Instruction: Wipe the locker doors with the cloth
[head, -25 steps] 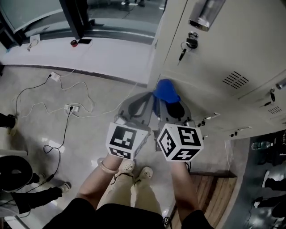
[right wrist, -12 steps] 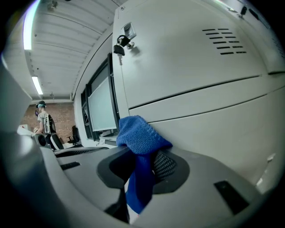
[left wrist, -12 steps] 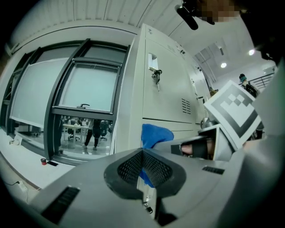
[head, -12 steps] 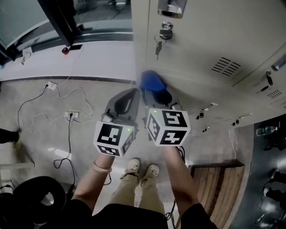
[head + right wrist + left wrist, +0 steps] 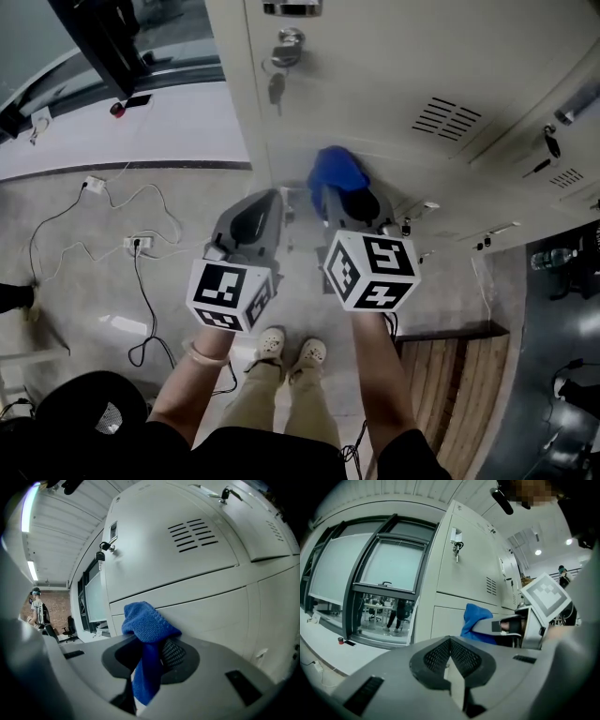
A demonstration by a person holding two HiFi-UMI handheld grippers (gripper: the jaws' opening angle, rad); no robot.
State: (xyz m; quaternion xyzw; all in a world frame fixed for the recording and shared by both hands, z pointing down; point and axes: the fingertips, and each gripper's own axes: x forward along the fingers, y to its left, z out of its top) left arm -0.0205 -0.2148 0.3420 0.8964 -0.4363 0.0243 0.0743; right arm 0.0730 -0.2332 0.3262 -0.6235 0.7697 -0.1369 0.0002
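Cloth [image 5: 147, 618] clamped in our right hand-held gripper [image 5: 149, 657], held against the lower locker door [image 5: 206, 616]

Nearest us, our left hand-held gripper [image 5: 451, 665] hangs alongside, jaws together on nothing, probably kept clear as the spare. The right one pinches the blue cloth low down, so a bunched wad stands proud of the jaws and seems to touch that door just under the seam. Beyond, the vented upper door [image 5: 187, 550] has keys [image 5: 100, 555] in its lock.

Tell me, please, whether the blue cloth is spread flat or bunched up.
Bunched up: the blue cloth bulges as a wad above the right hand-held gripper, whose jaws pinch it, with a tail hanging below.
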